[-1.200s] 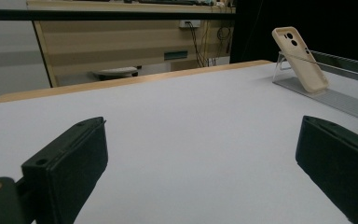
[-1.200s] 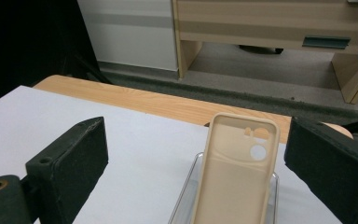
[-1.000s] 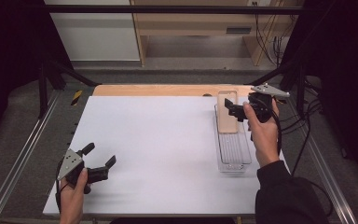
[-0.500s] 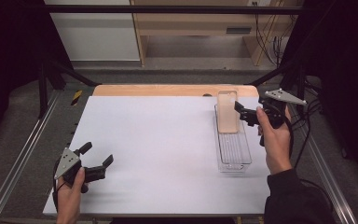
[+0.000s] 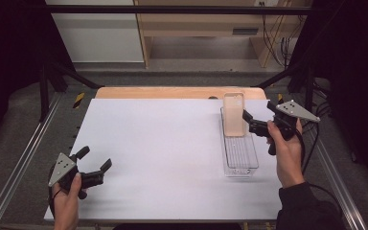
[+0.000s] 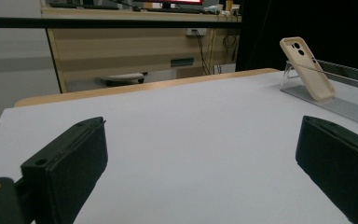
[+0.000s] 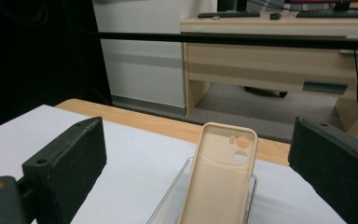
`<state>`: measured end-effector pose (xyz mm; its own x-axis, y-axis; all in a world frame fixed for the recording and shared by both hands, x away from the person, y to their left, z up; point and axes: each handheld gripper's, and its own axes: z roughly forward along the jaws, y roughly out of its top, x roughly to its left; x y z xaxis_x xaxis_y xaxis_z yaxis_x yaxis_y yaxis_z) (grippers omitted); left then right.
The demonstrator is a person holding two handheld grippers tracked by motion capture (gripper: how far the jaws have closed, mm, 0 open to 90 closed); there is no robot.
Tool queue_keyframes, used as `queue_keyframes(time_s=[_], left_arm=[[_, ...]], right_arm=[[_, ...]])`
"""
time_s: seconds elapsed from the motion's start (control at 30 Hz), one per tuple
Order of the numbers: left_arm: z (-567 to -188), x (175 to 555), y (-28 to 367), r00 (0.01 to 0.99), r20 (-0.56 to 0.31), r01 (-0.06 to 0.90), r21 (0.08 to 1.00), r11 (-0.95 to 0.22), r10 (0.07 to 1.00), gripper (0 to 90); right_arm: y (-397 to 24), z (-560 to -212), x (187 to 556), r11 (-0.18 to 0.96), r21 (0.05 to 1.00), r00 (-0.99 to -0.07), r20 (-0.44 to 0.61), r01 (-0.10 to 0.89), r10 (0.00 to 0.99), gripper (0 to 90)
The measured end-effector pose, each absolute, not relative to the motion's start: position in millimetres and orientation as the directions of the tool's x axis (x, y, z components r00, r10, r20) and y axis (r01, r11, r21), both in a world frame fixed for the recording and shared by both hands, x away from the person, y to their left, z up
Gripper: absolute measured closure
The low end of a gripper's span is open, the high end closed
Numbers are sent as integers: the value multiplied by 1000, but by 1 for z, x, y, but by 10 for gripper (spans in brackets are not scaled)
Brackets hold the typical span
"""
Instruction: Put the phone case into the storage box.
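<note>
The beige phone case [image 5: 233, 114] stands on end, leaning against the clear tray's [image 5: 240, 158] far wall.

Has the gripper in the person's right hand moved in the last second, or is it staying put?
Yes. The right gripper has drawn back to the right, off the phone case and past the clear tray edge, jaws open.
</note>
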<state>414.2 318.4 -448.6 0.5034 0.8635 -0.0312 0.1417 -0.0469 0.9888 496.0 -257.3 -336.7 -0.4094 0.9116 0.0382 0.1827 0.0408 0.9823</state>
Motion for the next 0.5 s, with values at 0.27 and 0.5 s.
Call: queue_keyframes(time_s=[0.27,0.5], left_arm=[[-449,414,321,504,-42,144,989,-36,863,17],[-448,413,320,507,-39,140,989,-37,861,17]], right_arm=[[-258,-341,483,71,988,-429,-4,139,903,38],[-265,-341,474,63,993,-431,-12,103,902,35]])
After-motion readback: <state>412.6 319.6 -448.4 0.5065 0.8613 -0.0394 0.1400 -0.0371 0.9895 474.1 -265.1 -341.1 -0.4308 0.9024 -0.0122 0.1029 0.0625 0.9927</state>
